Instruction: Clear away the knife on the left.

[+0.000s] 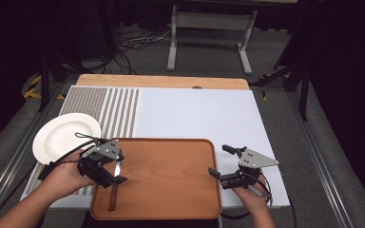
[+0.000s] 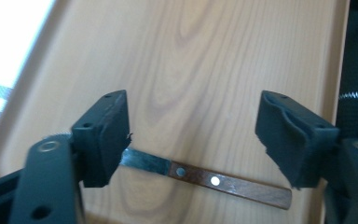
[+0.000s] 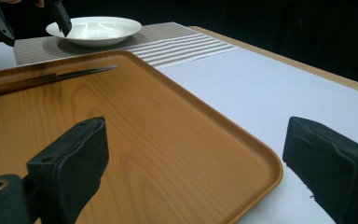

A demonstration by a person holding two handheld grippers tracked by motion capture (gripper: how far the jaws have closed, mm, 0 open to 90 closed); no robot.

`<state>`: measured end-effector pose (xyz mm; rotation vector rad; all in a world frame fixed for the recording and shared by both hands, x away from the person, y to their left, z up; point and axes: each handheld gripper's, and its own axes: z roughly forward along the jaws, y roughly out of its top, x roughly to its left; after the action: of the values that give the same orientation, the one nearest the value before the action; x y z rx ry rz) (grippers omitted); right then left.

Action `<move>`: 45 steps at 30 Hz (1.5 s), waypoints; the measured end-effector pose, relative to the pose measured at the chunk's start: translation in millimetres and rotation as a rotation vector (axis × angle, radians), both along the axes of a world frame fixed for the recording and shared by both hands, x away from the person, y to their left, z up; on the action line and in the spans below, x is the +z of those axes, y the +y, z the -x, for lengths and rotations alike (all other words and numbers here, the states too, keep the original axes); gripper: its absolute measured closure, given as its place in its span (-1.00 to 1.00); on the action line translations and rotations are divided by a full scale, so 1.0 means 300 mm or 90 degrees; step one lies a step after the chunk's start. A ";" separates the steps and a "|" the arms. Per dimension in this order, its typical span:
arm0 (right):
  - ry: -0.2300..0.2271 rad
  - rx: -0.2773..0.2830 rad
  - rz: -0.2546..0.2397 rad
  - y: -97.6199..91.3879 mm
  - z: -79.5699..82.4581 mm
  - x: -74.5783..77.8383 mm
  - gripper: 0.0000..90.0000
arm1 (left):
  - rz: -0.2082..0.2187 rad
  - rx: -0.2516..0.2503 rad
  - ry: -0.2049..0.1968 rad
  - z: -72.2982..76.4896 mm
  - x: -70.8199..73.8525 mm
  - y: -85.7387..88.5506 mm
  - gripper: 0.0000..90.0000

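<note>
A knife with a brown wooden handle [image 1: 112,197] lies on the left part of a wooden tray [image 1: 171,180], its blade pointing away from me. My left gripper [image 1: 119,167] hovers just over the blade with its jaws open. In the left gripper view the knife [image 2: 228,184] rests flat on the tray [image 2: 191,56] below the gap of that gripper [image 2: 191,135], and neither pad touches it. My right gripper [image 1: 219,160] is open at the tray's right edge with nothing between its jaws [image 3: 196,154]. The right gripper view shows the knife [image 3: 51,78] far across the tray [image 3: 144,140].
A white plate [image 1: 62,135] sits on a striped placemat [image 1: 119,111] left of the tray, also seen as the plate [image 3: 95,28] in the right gripper view. A white mat [image 1: 195,114] covers the table behind the tray. Cables and a table frame [image 1: 209,28] lie on the floor beyond.
</note>
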<state>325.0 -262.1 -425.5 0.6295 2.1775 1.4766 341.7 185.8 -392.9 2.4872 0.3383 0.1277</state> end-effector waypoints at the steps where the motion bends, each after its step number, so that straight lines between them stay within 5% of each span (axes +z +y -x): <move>1: 0.000 0.000 0.000 0.000 0.000 0.001 -0.83 | 0.006 0.007 -0.011 0.005 0.002 0.008 -0.50; 4: -0.001 -0.002 0.001 0.001 0.003 0.002 -0.83 | 0.013 0.013 -0.066 0.020 0.004 0.031 -0.71; 9: -0.004 0.001 -0.001 0.002 0.004 0.004 -0.83 | 0.079 0.051 -0.104 0.038 0.001 0.072 -0.89; 14: -0.004 0.002 -0.005 -0.005 0.002 -0.003 -0.83 | 0.158 0.065 -0.127 0.057 -0.011 0.117 -0.91; 26: -0.006 0.000 -0.009 -0.009 0.000 -0.011 -0.84 | 0.349 0.092 -0.138 0.098 -0.094 0.225 -0.92; 32: -0.006 0.000 -0.008 -0.007 -0.001 -0.017 -0.85 | 0.381 0.109 -0.173 0.108 -0.126 0.264 -0.94; 45: -0.005 -0.014 -0.025 -0.023 -0.007 -0.034 -0.88 | 0.407 0.164 -0.159 0.098 -0.256 0.307 -0.96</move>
<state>327.1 -269.1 -435.6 0.6567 2.1331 1.5122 312.1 277.9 -469.6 1.7679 0.5011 0.3697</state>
